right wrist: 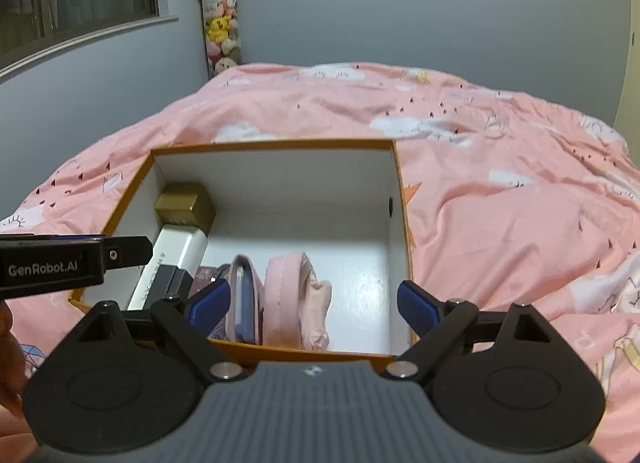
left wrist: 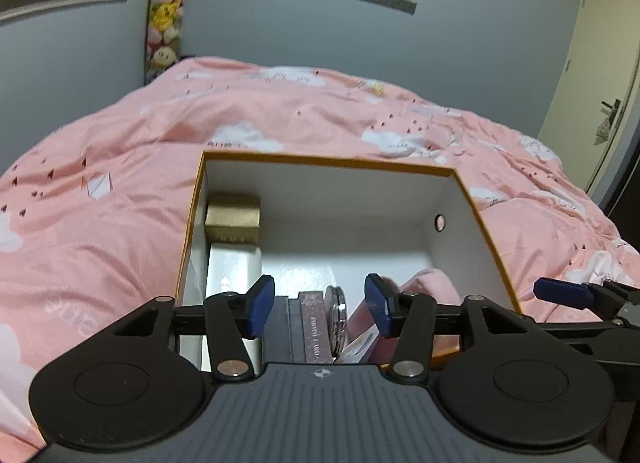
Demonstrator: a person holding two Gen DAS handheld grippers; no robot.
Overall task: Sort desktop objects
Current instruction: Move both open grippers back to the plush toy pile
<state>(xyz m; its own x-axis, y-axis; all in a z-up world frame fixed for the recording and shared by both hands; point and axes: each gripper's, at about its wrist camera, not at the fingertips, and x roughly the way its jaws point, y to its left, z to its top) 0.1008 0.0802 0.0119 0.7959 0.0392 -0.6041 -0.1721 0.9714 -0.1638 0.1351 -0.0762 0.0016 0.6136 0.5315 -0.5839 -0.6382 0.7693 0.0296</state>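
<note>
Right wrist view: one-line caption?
Open right gripper above orange-rimmed box holding gold box and pink pouch.

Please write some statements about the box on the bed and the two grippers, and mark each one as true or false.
1. The box stands on a pink bedcover. True.
2. A gold box sits in the far left corner of the box. True.
3. The right gripper is shut on the pink pouch. False: its jaws are open and hold nothing; the pouch lies in the box.
4. The box has a lid on it. False: it is open at the top and its contents show.
5. The left gripper is open with nothing between its pads. True.
</note>
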